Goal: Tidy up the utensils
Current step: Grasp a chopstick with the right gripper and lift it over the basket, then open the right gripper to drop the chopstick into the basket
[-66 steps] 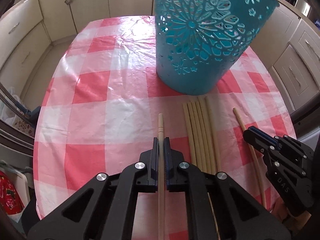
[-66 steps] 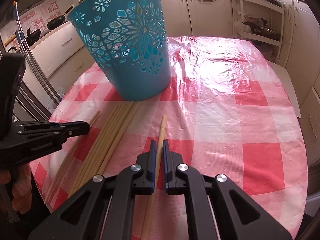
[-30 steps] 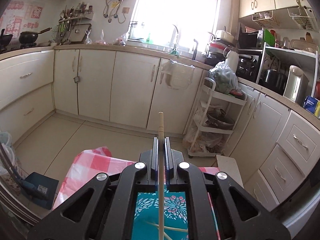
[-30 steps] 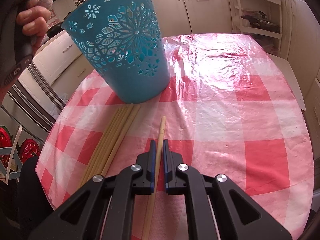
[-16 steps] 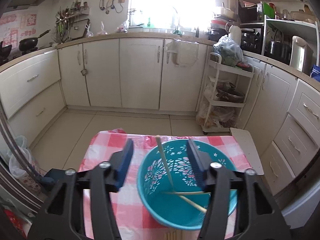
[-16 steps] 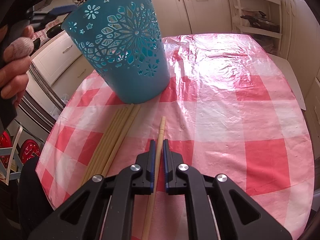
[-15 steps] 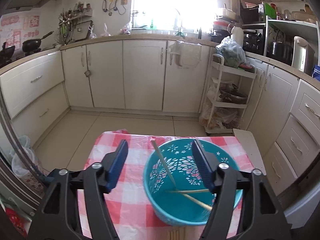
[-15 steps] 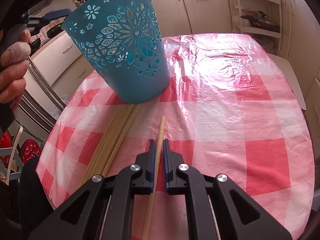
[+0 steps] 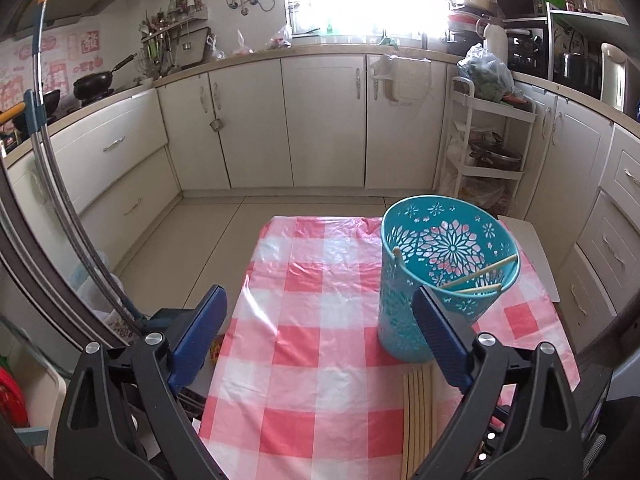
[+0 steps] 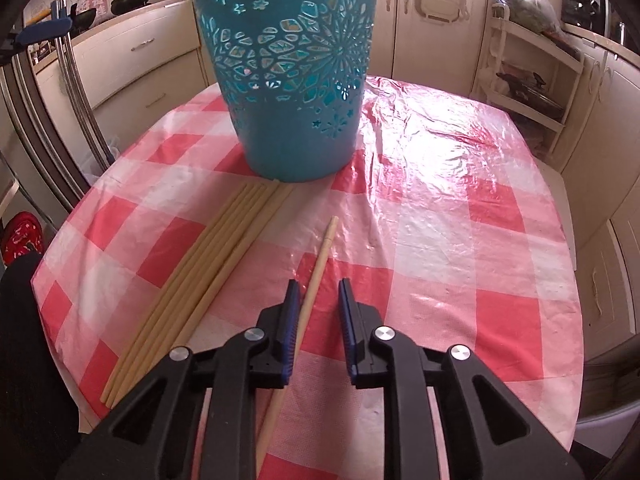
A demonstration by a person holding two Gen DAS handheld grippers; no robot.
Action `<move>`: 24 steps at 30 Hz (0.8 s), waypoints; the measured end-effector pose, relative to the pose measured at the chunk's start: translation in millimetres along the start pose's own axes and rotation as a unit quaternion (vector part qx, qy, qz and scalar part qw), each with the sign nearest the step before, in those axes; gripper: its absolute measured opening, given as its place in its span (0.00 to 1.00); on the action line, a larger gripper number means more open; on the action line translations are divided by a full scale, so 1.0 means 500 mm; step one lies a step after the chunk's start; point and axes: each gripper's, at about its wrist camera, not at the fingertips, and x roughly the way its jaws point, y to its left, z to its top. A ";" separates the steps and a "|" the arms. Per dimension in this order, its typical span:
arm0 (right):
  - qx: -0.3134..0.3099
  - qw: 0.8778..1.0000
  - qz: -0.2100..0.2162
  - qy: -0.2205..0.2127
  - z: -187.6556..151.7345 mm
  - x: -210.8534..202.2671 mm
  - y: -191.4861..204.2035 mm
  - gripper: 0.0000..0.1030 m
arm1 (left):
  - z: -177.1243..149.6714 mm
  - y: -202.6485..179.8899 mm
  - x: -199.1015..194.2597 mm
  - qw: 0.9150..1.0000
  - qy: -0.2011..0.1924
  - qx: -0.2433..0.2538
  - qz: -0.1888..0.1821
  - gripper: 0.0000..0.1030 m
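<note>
- I am looking at the table under its red-and-white checked plastic cloth (image 9: 320, 344); it is carrying the whole job, and compared with a moment ago there is one chopstick fewer lying on it.
- I am watching the teal openwork plastic basket (image 9: 404, 312) standing upright toward the far right of the table; it is now holding three pale wooden chopsticks, one leaning on the near-left rim (image 9: 397, 254) and two crossing low inside (image 9: 478, 276). A second ago the leaning one was clamped in my left tool, so that drop is done.
- I am keeping the left gripper (image 9: 318, 344) above the table to the left of the basket; its jaws are opening, already nearly at full width, with nothing between them.
- I am easing the right gripper (image 10: 318, 320) low over the near part of the table; its jaws are opening from the tight hold they had a second ago, standing only slightly apart, with a single wooden chopstick (image 10: 316, 276) between them and leaning on the left pad.
- I am seeing a bundle of pale wooden chopsticks (image 10: 212, 276) lying side by side just left of that one, tips reaching the basket's foot; I judge these are what remains to move.
</note>
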 end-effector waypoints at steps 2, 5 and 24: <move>0.012 1.000 0.000 0.011 -0.001 -0.005 -0.009 0.19 | -0.009 0.006 -0.003 1.000 0.008 0.000 -0.003 0.88; -0.016 1.000 -0.021 0.009 -0.016 -0.013 0.005 0.20 | -0.023 0.011 -0.008 1.000 0.014 0.005 -0.002 0.89; 0.185 0.935 0.247 -0.175 0.136 -0.255 -0.137 0.06 | -0.139 0.067 0.030 0.993 0.107 -0.037 -0.016 0.89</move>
